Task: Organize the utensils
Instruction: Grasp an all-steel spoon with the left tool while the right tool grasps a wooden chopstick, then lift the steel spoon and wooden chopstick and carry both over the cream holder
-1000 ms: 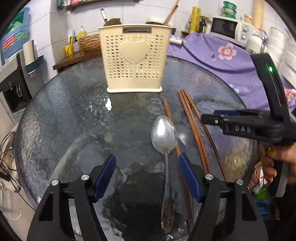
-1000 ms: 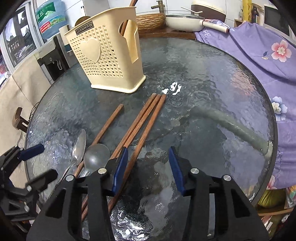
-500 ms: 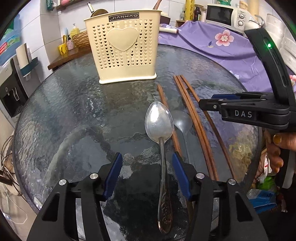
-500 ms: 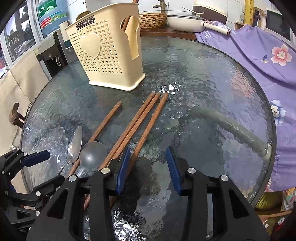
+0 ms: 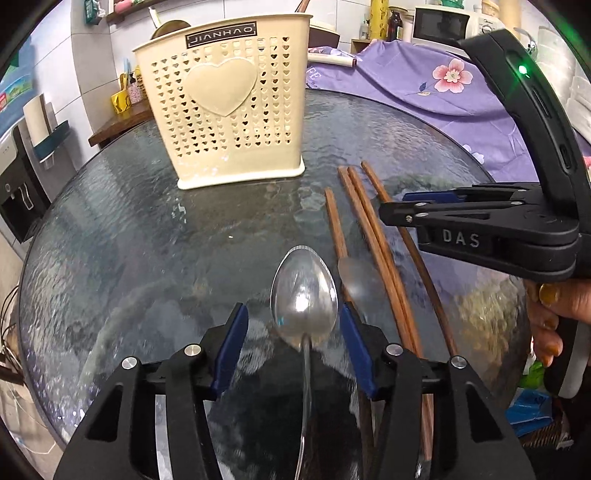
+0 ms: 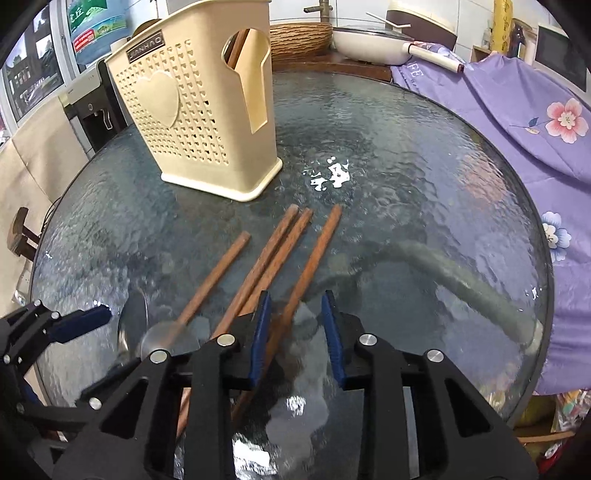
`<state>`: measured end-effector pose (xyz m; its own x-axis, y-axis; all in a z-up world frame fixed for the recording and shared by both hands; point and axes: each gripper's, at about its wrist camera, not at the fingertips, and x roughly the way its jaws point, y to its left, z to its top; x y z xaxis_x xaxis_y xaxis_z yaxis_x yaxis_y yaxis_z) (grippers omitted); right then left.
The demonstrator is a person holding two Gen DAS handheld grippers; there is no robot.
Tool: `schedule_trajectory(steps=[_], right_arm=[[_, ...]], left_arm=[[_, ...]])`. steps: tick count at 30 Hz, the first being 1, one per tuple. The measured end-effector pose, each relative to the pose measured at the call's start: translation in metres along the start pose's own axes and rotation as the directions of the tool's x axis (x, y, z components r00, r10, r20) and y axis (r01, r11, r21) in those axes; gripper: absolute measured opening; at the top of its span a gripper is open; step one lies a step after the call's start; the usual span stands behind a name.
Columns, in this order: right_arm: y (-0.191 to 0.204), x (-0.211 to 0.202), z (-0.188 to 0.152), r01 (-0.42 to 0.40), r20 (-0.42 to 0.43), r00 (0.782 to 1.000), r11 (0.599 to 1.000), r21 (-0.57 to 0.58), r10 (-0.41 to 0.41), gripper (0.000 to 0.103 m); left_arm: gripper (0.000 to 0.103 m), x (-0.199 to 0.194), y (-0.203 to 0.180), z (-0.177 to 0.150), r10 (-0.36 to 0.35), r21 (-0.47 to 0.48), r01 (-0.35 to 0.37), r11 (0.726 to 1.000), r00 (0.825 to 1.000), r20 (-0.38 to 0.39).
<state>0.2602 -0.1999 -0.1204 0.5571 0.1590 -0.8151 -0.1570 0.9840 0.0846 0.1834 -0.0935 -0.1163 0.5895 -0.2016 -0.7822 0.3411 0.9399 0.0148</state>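
Observation:
A cream perforated utensil holder (image 5: 229, 107) stands at the back of the round glass table (image 5: 110, 236); it also shows in the right wrist view (image 6: 207, 110), with a wooden stick inside. Several brown chopsticks (image 5: 373, 236) lie on the glass, also seen in the right wrist view (image 6: 277, 254). A steel spoon (image 5: 304, 295) lies with its bowl between the fingers of my open left gripper (image 5: 293, 345). A second spoon (image 5: 356, 280) lies beside it. My right gripper (image 6: 295, 336) is open, its fingers on either side of the rightmost chopstick (image 6: 314, 254).
A purple flowered cloth (image 6: 517, 122) covers the space right of the table. A white pan (image 6: 373, 44) and a wicker basket (image 6: 299, 33) sit on the counter behind. A water dispenser (image 5: 14, 184) stands at the left. The other gripper (image 5: 480, 229) is at the right.
Both grippers have moved forward and down. The left one now has the spoon bowl between its fingers. The right one has narrowed and now straddles a chopstick.

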Motion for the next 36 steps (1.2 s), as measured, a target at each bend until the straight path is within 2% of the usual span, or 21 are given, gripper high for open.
schedule_trajectory(steps=[4, 8, 10, 17, 21, 28, 32, 36], right_arm=[[0.001, 0.005, 0.008, -0.012, -0.003, 1.000, 1.000, 0.012, 0.012, 0.023], [0.001, 0.009, 0.014, -0.019, -0.001, 1.000, 0.999, 0.031, 0.019, 0.014], [-0.001, 0.010, 0.017, -0.027, -0.004, 1.000, 0.999, 0.035, 0.027, 0.011], [-0.008, 0.013, 0.021, -0.058, -0.004, 0.998, 0.995, 0.077, 0.058, 0.009], [-0.016, 0.013, 0.023, -0.092, 0.008, 0.996, 0.989, 0.115, 0.092, 0.008], [-0.030, -0.017, 0.028, -0.151, 0.123, 0.983, 0.976, 0.154, 0.133, 0.008], [-0.033, -0.052, 0.034, -0.205, 0.223, 0.959, 0.969, 0.135, 0.172, 0.007], [-0.031, -0.094, 0.036, -0.215, 0.353, 0.919, 0.973, 0.080, 0.174, 0.007]], left_arm=[[0.044, 0.003, -0.004, 0.005, 0.003, -0.004, -0.003, 1.000, 1.000, -0.004], [0.036, 0.003, -0.004, 0.006, 0.006, -0.009, -0.006, 1.000, 1.000, -0.005], [0.036, 0.002, -0.003, 0.006, -0.001, -0.018, 0.001, 1.000, 1.000, -0.005], [0.036, 0.002, 0.002, 0.008, -0.027, -0.048, 0.027, 0.999, 1.000, -0.004], [0.036, -0.003, 0.005, 0.012, -0.033, -0.054, 0.035, 0.998, 0.999, 0.022], [0.036, -0.033, 0.017, 0.025, -0.042, -0.089, 0.053, 0.995, 0.992, 0.121], [0.036, -0.055, 0.026, 0.033, -0.051, -0.114, 0.073, 0.991, 0.981, 0.187], [0.036, -0.075, 0.033, 0.039, -0.062, -0.134, 0.097, 0.986, 0.968, 0.245]])
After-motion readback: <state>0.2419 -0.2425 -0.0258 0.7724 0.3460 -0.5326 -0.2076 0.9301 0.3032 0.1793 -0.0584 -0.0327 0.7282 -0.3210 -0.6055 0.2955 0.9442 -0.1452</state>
